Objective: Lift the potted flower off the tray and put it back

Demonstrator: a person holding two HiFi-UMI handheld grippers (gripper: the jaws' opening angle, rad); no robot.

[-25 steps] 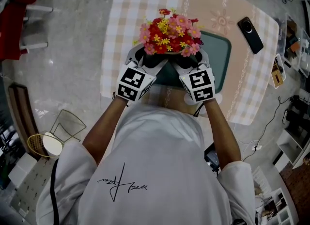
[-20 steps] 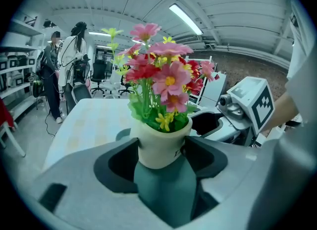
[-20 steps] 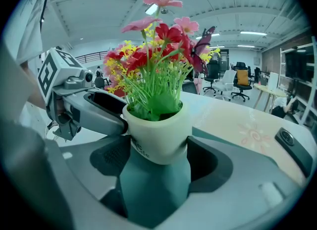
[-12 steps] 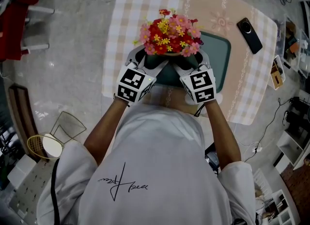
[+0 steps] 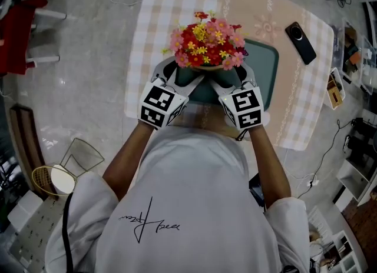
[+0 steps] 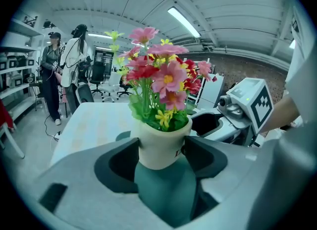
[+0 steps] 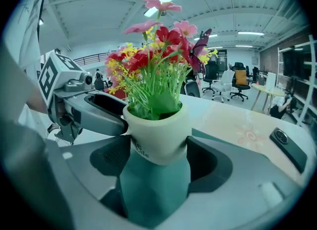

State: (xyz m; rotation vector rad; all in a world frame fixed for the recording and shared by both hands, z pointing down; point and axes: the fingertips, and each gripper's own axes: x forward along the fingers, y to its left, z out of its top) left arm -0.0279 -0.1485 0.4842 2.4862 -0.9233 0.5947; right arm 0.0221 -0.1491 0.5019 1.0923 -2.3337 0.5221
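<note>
**Potted flower gripped from two sides above the tray**

Containers: one cream, round-bodied pot (image 6: 159, 147) holds one bunch of red, pink and yellow flowers (image 5: 206, 43) on green stems. This potted flower stands upright over the left half of one dark green rectangular tray (image 5: 266, 66). No view settles whether the pot's base touches the tray.

Grippers, two:
- Left gripper (image 5: 181, 75): reaches in over the tray's near edge. Its fingers (image 6: 116, 167) are part-way open and closed against both sides of the pot.
- Right gripper (image 5: 231, 76): reaches in beside it. Its fingers (image 7: 208, 162) clamp the same pot in the same way.

The tray lies on one counter (image 5: 159, 19) under a beige-and-white checked cloth. One black phone (image 5: 300, 42) lies beyond the tray's far right corner, apart from it.
</note>
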